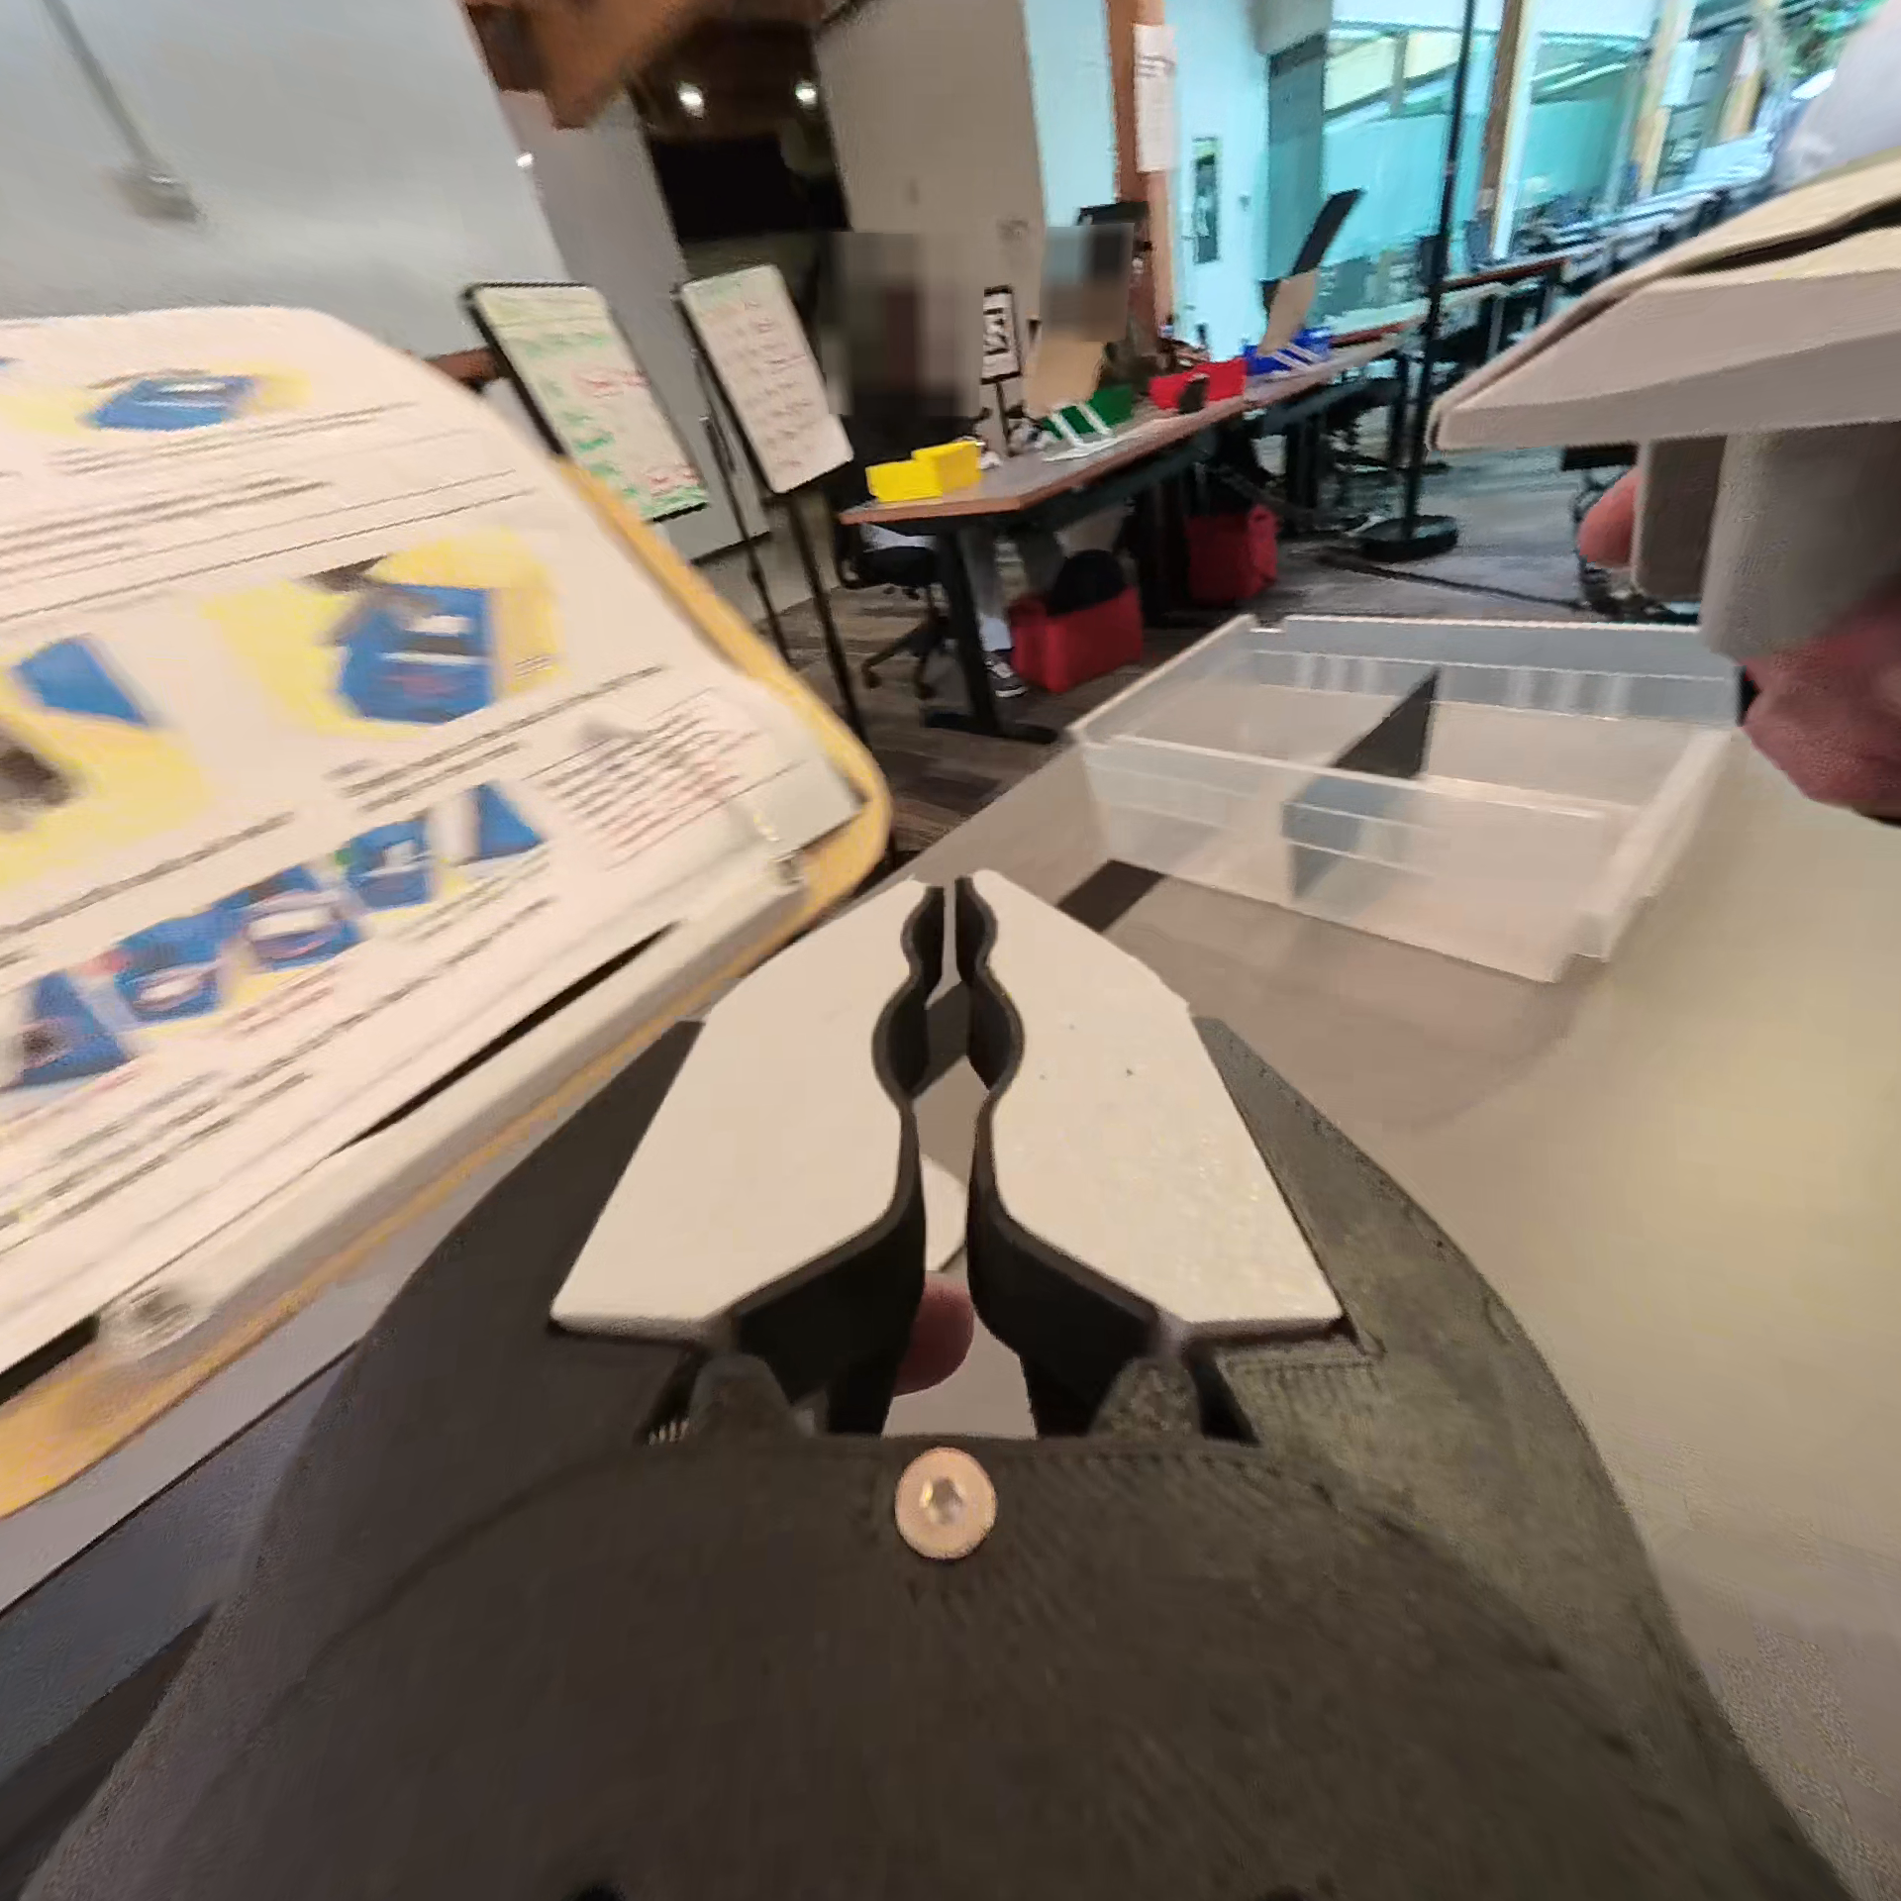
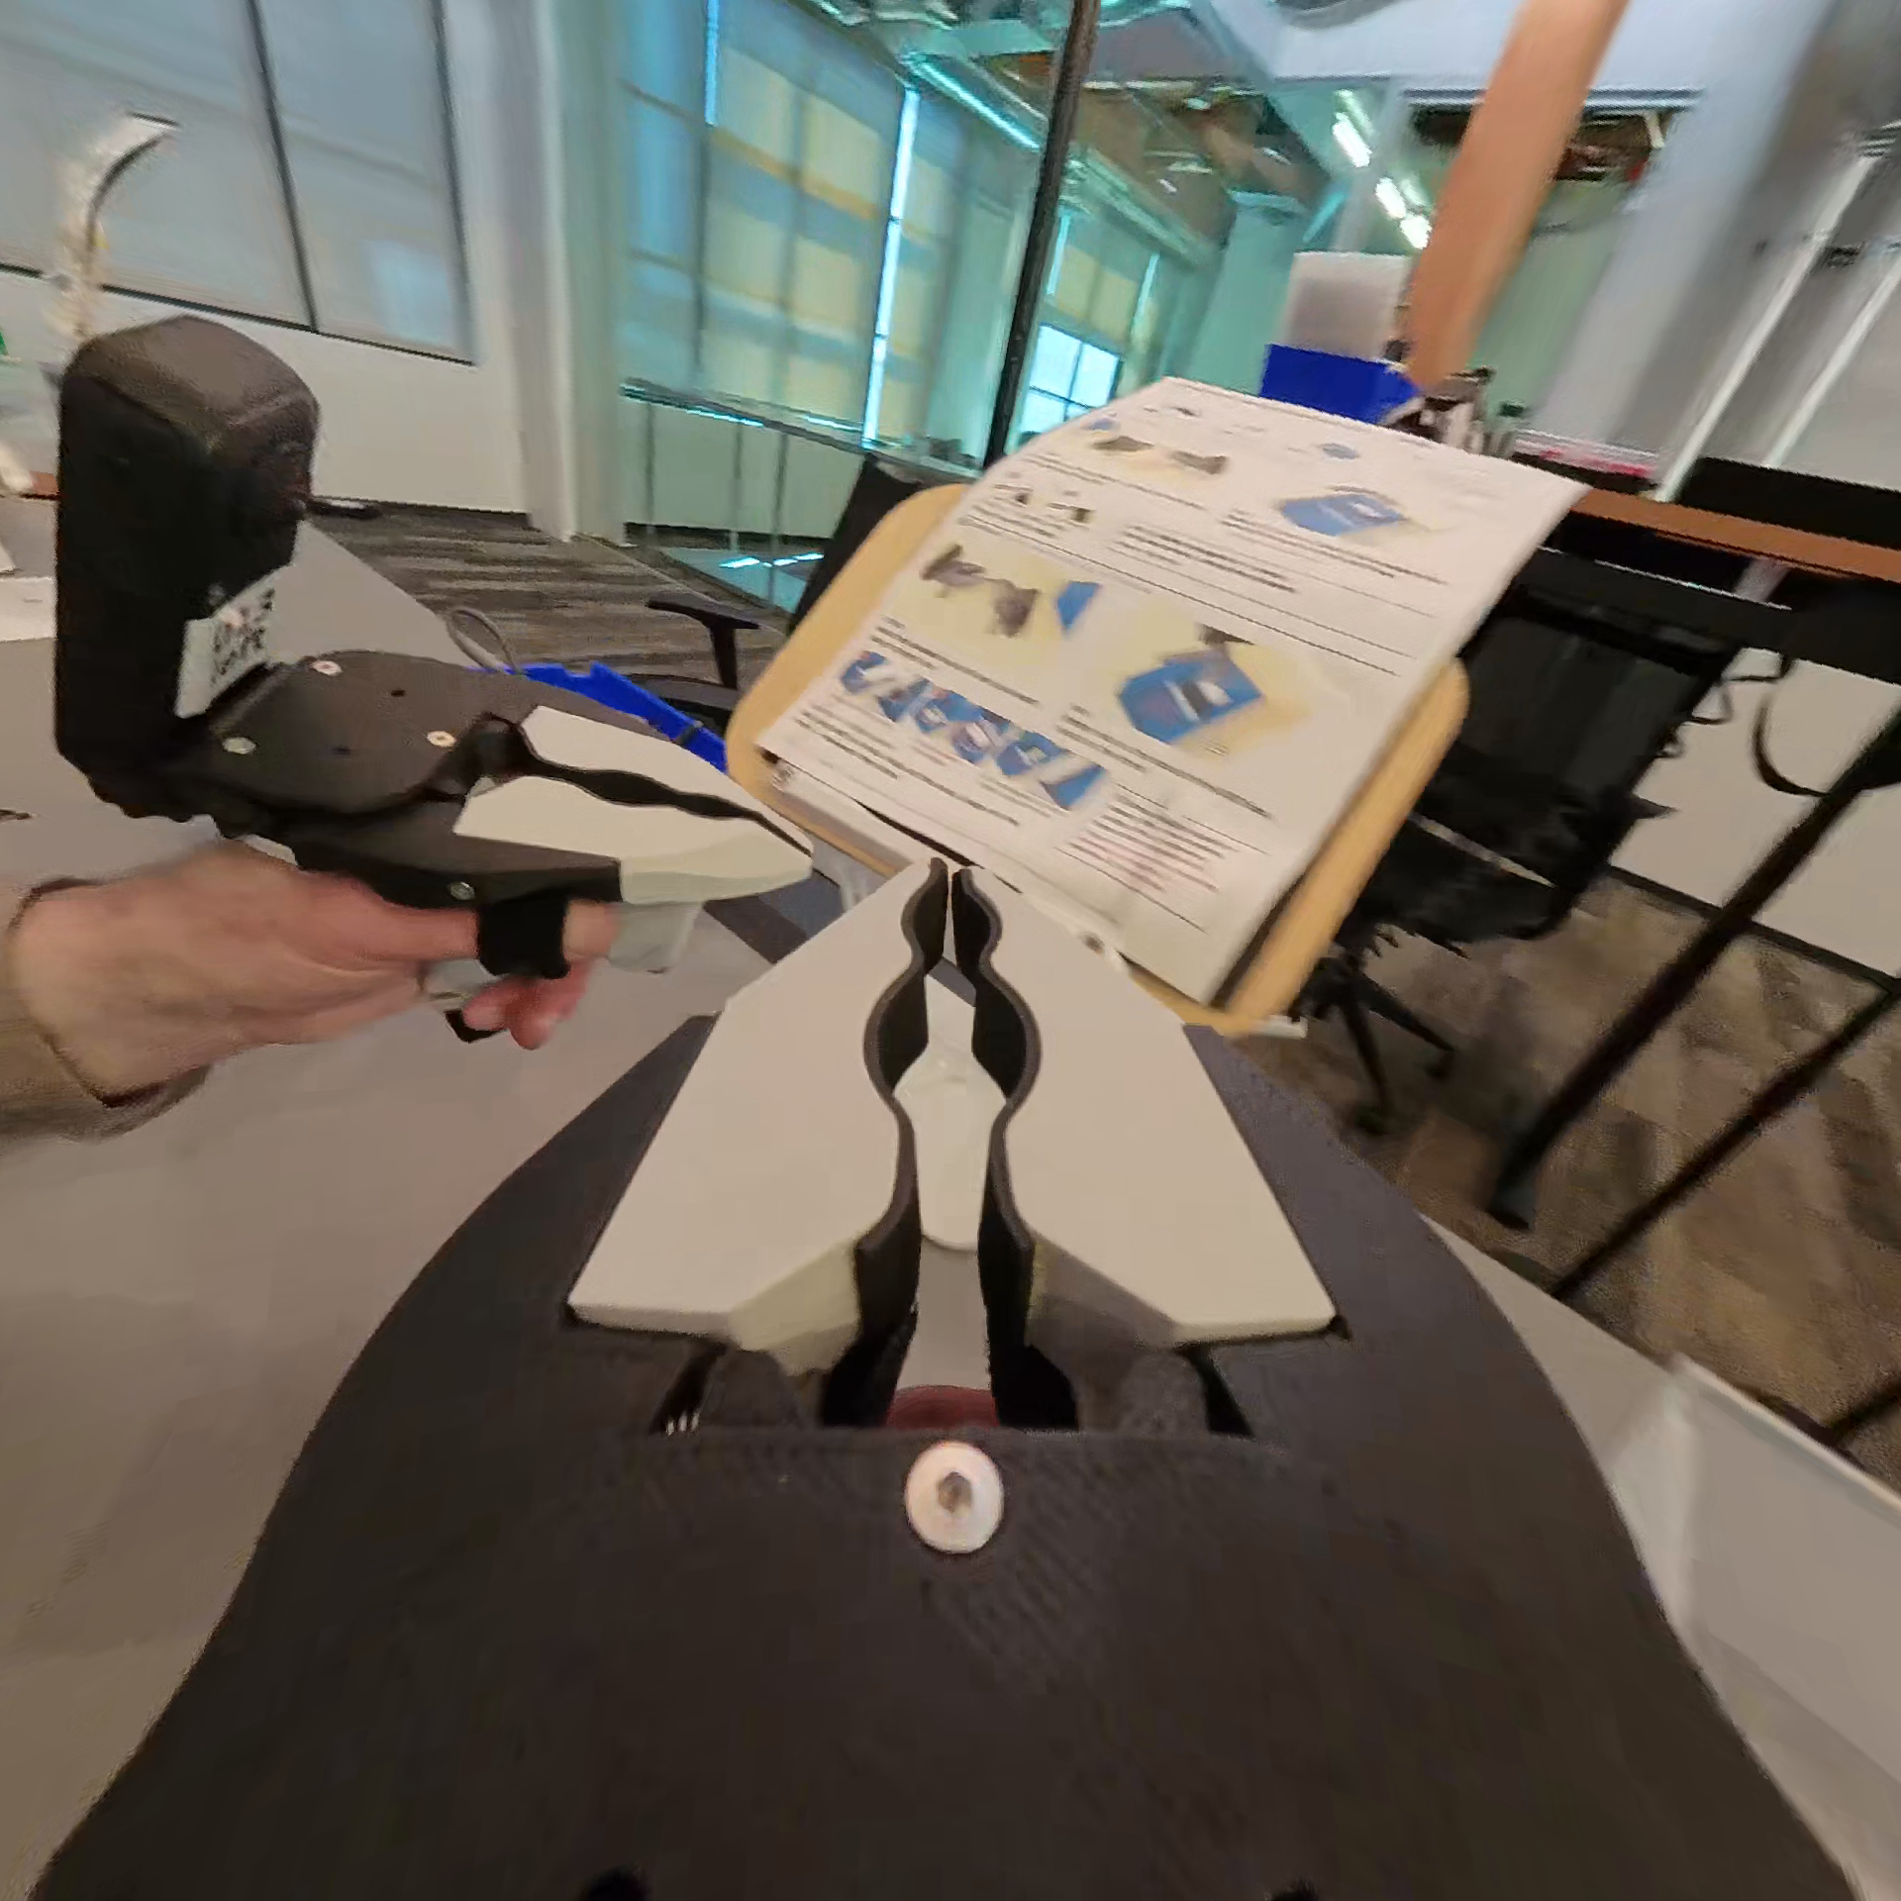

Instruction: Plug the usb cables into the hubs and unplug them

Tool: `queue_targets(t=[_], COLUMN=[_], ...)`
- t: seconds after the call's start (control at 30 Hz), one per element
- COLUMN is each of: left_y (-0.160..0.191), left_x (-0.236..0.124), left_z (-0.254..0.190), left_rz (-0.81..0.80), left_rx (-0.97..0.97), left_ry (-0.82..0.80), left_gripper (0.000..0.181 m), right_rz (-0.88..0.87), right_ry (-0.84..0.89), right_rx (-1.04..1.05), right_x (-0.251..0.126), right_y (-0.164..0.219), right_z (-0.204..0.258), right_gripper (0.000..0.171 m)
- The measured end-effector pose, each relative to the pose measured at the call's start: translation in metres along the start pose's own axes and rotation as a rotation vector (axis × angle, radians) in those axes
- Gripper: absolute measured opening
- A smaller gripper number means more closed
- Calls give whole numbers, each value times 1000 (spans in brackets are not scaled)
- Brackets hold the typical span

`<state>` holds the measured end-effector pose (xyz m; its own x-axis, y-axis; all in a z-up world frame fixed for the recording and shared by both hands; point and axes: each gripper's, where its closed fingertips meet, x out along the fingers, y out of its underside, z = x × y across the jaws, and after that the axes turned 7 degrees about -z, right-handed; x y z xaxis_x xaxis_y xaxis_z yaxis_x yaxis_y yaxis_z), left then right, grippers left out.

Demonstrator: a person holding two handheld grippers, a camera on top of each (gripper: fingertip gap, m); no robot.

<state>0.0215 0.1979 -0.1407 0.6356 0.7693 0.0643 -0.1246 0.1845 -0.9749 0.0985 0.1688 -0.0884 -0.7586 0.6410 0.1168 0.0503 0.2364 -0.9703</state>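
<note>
No USB cable or hub shows in either view. My left gripper (image 1: 948,893) is shut and empty, held above the pale table (image 1: 1543,1234), its tips pointing toward a clear plastic divided tray (image 1: 1440,823). My right gripper (image 2: 948,876) is shut and empty, its tips pointing at a sheet of printed instructions (image 2: 1183,658) on a tilted wooden board (image 2: 1337,905). The left gripper also shows in the right wrist view (image 2: 792,844), held in a hand (image 2: 206,957). The right gripper shows at the upper right of the left wrist view (image 1: 1461,422).
The instruction sheet on its board fills the left of the left wrist view (image 1: 309,772). Behind stand whiteboards (image 1: 586,401), long desks with coloured bins (image 1: 926,473), black chairs (image 2: 1543,802) and a black pole (image 2: 1039,226). Both views are motion-blurred. About 10 centimetres separates my left fingertips from my right.
</note>
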Motion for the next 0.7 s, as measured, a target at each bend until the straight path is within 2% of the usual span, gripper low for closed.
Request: queue_targets(t=[0.13,0.27,0.47,0.7], left_y=[14,39,58,77], left_x=[-18,-23,-33,-39], left_z=[60,109,132,137], left_rz=[-24,-1,-19,-45], left_rx=[-13,2,-29,-30], left_ry=[-59,-150,-202,-202], left_gripper=[2,3,4,3], right_rz=[-38,-132,-222,-204], right_ry=[-62,-113,-135,-149], right_rx=[33,61,189,166], right_x=[68,106,115,113], right_y=[-1,5,39,79], right_z=[26,33,33,40], right_gripper=[0,0,0,0])
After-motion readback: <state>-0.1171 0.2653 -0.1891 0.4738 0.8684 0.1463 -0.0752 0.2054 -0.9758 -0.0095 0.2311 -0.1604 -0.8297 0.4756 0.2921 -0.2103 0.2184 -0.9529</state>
